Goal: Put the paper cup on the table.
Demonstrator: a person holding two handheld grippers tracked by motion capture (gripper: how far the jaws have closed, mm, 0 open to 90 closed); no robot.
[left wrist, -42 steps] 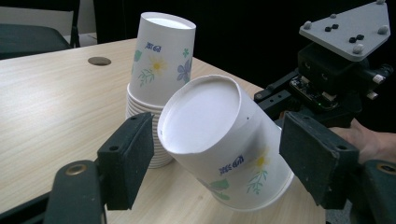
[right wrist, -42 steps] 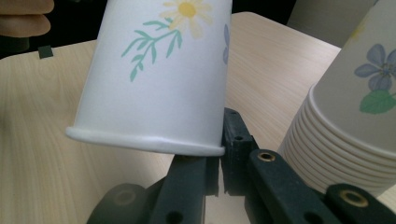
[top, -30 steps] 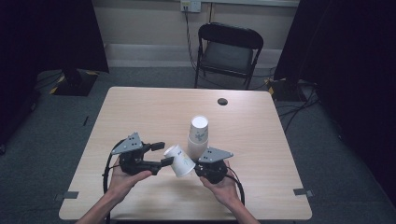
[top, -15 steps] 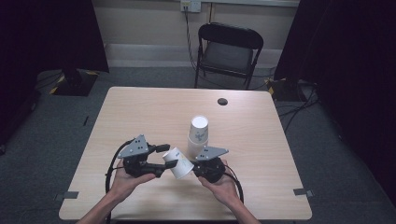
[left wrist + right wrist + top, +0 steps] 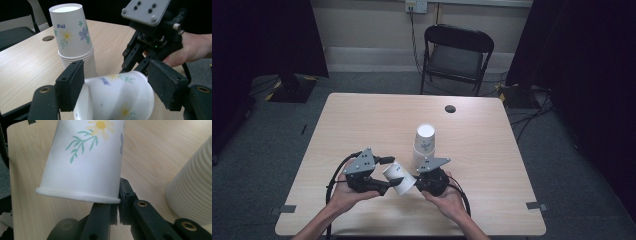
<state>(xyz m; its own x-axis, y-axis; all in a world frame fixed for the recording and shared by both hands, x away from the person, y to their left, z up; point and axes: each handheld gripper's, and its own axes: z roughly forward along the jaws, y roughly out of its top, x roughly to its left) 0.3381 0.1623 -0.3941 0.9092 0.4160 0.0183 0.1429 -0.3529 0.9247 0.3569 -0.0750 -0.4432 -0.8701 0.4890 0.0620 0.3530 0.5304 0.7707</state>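
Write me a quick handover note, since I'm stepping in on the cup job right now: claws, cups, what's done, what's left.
Right claw: shut on the rim of the single paper cup, which lies tilted between the two hands.
Left claw: jaws have just been opening; they stand on either side of that cup's base end, with a gap showing at the right pad, so treat it as released.
Stack of cups: upside down on the table, just behind the hands.
Done: one cup is apart from the stack, carried by the right claw.
Left: probably setting that cup down; where is your call.
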